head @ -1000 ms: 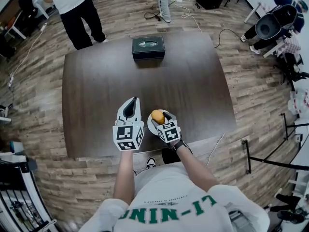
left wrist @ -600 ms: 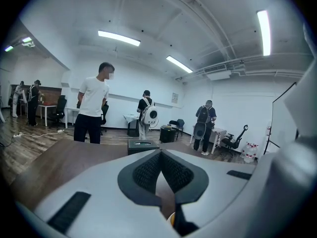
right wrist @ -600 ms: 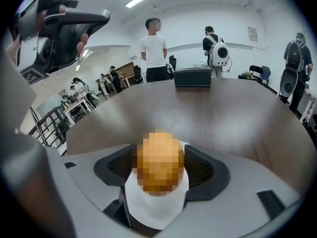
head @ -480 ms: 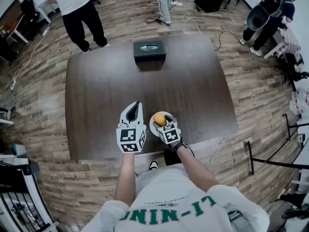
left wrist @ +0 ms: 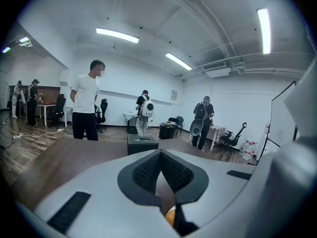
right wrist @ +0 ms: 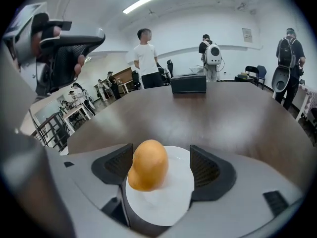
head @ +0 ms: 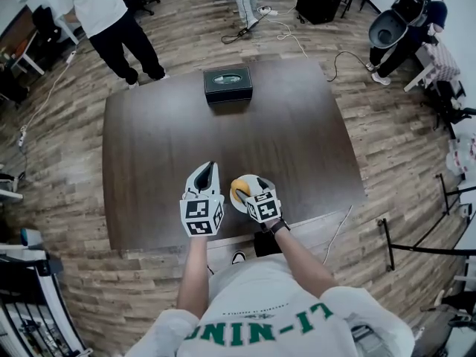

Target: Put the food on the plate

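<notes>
An orange-yellow lump of food rests on a small white plate near the front edge of the dark wooden table. My right gripper straddles the food and its jaws are opening. The food stands beside the left pad, with a wide gap to the right pad. From the head view the food and the plate show just ahead of the right gripper. My left gripper hovers to the left of the plate, jaws shut and holding nothing. The left gripper view shows the food low down.
A black box sits at the table's far edge and shows as the black box straight ahead. A person in a white shirt stands beyond the far left corner, others further back. A cable hangs off the front right edge.
The right gripper's jaws have spread apart and the food now sits low on the plate. The left gripper has stayed where it was.
</notes>
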`<state>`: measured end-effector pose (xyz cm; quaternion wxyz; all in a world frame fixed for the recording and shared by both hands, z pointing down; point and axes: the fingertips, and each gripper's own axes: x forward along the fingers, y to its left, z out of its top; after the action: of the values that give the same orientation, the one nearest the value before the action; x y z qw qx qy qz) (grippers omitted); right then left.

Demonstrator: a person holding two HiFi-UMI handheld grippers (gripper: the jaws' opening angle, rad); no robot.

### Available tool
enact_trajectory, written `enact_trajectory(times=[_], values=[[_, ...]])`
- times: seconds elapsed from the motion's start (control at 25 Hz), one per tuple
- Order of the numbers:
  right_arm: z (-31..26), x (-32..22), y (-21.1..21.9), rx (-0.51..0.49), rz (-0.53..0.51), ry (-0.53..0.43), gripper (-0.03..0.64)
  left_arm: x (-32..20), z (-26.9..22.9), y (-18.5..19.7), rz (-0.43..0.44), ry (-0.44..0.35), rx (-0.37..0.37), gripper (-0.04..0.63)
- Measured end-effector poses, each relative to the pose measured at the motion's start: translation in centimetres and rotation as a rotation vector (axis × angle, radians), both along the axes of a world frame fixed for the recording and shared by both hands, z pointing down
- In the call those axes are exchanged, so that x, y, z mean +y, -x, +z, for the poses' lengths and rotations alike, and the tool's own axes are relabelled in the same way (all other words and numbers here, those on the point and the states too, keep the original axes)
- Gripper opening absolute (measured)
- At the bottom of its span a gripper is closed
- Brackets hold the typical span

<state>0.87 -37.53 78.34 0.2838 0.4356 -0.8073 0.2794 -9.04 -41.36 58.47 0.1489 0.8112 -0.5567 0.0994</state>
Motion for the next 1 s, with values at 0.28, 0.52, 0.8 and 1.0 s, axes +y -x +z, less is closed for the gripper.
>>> enact_trajectory(times=[0.28,0.52,0.8,1.0], values=[[-5.0,-2.0,-2.6,-0.037,0.070,-0.104,0.354,0.1,-1.2,-0.5,0.005,-0.022,-0.002,0.011],[-12.4,-4.6,-5.2,-0.091,0.135,-0.250,0.319,-0.6,-3.8,-0.8,0.000,-0.069,0.000,0.011],[-21.5,-6.3,-6.3,-0.140,0.153,-0.414,0.287,-1.3,-8.0,-1.6,0.017,-0.142,-0.004,0.011],[-26.6,-6.1,-6.4,-0.181,0.149,-0.504,0.241,-1.4,-10.3,-2.1,0.017,-0.179,0.014,0.011]])
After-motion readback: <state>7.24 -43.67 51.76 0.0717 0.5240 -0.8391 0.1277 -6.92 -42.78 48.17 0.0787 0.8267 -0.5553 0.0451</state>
